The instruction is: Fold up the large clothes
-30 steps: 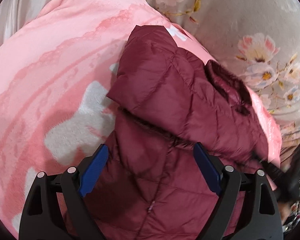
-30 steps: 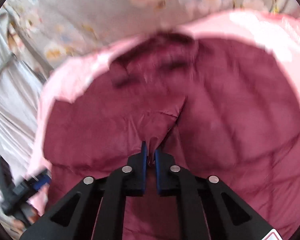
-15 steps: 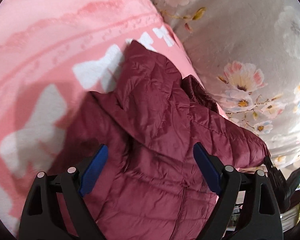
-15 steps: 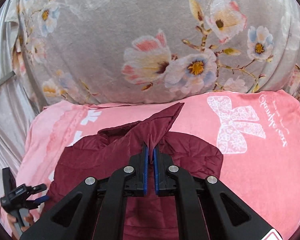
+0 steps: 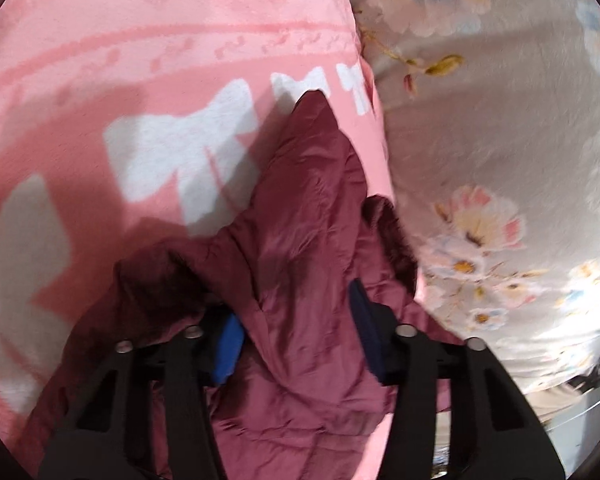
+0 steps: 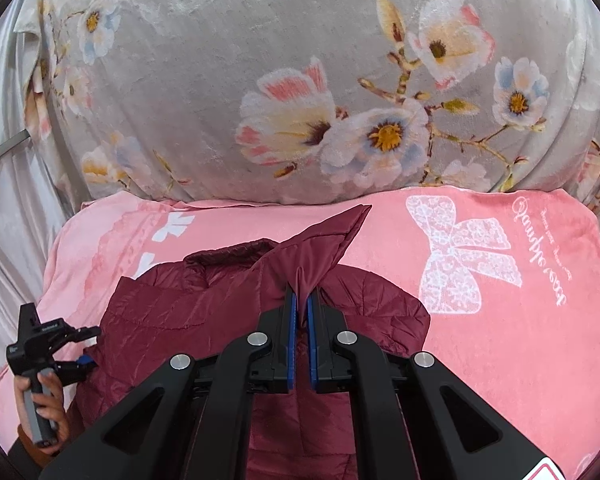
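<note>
On the pink blanket (image 6: 520,340), the right hand-held gripper (image 6: 302,312) pinches the maroon puffer jacket (image 6: 220,312) thinly, the left hand-held gripper (image 5: 296,340) has just been closing on a bunched fold; slick fabric may slip.

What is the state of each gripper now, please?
Left gripper: jaws have just been closing around a fold of the maroon jacket; firm grip cannot be told.
Right gripper: closed, pinching the jacket's fabric.

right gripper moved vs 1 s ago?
Yes. The right gripper rose, lifting the jacket: the pink blanket looks farther off, and the floral cover fills the upper view.
</note>
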Action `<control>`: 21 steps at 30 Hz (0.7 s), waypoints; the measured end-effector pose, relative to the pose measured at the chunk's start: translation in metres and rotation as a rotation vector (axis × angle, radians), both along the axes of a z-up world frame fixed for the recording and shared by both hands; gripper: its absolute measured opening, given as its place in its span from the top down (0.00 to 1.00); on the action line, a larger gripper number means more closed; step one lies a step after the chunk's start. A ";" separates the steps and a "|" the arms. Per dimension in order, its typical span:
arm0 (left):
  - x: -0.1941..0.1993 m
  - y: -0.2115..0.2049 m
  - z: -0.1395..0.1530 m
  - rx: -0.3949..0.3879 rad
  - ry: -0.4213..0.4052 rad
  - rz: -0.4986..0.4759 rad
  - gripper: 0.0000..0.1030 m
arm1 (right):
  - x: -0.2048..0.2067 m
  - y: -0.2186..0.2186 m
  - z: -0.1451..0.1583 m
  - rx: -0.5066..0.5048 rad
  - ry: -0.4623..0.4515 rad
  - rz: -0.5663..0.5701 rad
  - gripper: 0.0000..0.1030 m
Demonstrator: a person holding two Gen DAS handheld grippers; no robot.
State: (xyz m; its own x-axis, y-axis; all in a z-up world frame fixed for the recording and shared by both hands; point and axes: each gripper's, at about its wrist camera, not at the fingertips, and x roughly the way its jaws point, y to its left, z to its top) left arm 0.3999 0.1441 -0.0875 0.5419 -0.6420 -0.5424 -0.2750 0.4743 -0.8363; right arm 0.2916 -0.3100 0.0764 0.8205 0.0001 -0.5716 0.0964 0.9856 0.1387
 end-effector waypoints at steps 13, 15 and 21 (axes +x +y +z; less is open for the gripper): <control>-0.024 0.033 -0.016 0.302 -0.033 0.046 1.00 | -0.008 -0.004 -0.137 0.042 0.247 0.003 0.97; -0.026 0.027 -0.013 0.365 -0.054 0.032 1.00 | -0.008 -0.004 -0.163 0.037 0.279 -0.013 0.97; -0.027 0.007 -0.005 0.569 -0.092 -0.019 1.00 | -0.016 -0.009 -0.181 0.093 0.260 -0.040 0.98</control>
State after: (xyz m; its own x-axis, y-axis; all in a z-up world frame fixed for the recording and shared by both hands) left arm 0.3726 0.1510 -0.0924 0.5946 -0.2731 -0.7562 -0.1999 0.8607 -0.4681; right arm 0.2760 -0.3195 -0.1045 0.6467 0.0329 -0.7620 0.1794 0.9645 0.1939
